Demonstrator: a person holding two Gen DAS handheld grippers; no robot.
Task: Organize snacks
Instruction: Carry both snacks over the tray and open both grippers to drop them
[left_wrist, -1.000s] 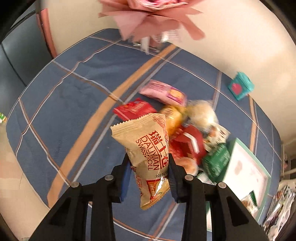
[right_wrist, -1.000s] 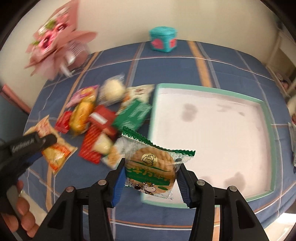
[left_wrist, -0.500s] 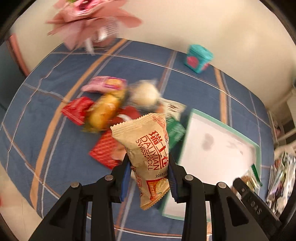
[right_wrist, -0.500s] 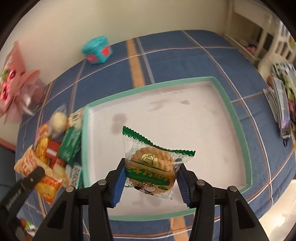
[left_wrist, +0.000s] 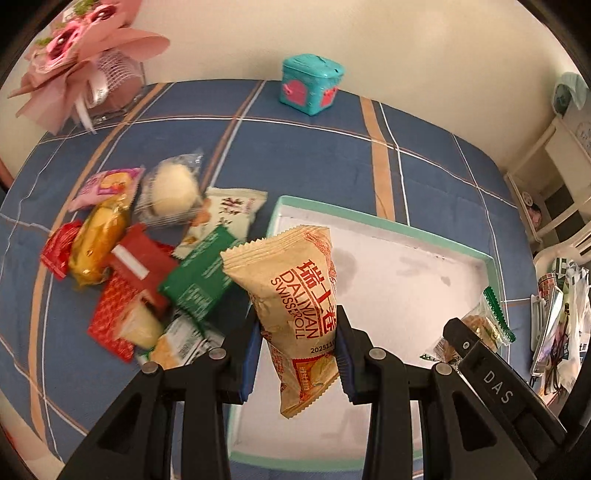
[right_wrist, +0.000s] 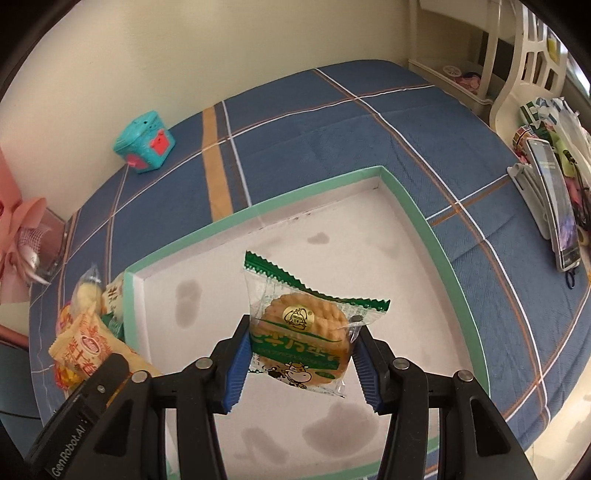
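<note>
My left gripper (left_wrist: 297, 356) is shut on a tan Swiss roll packet (left_wrist: 291, 295) and hangs over the left end of a white tray with a green rim (left_wrist: 384, 221). Held in my right gripper (right_wrist: 300, 358) is a clear green-edged biscuit packet (right_wrist: 303, 325), above the white floor of the same tray (right_wrist: 410, 210). The right gripper's finger and its biscuit packet (left_wrist: 480, 325) show at the lower right of the left wrist view. The Swiss roll packet (right_wrist: 85, 347) and the left gripper's finger appear at the lower left of the right wrist view.
A pile of several snack packets (left_wrist: 147, 254) lies on the blue plaid cloth left of the tray. A teal toy box (left_wrist: 312, 83) stands by the wall, a pink bouquet (left_wrist: 74, 55) at the far left. Shelves and cluttered items (right_wrist: 550, 166) stand beyond the right edge.
Both grippers have swung right, away from the snack pile and over the tray, each still holding its packet. The views have rolled, so the tray now fills more of each picture.
</note>
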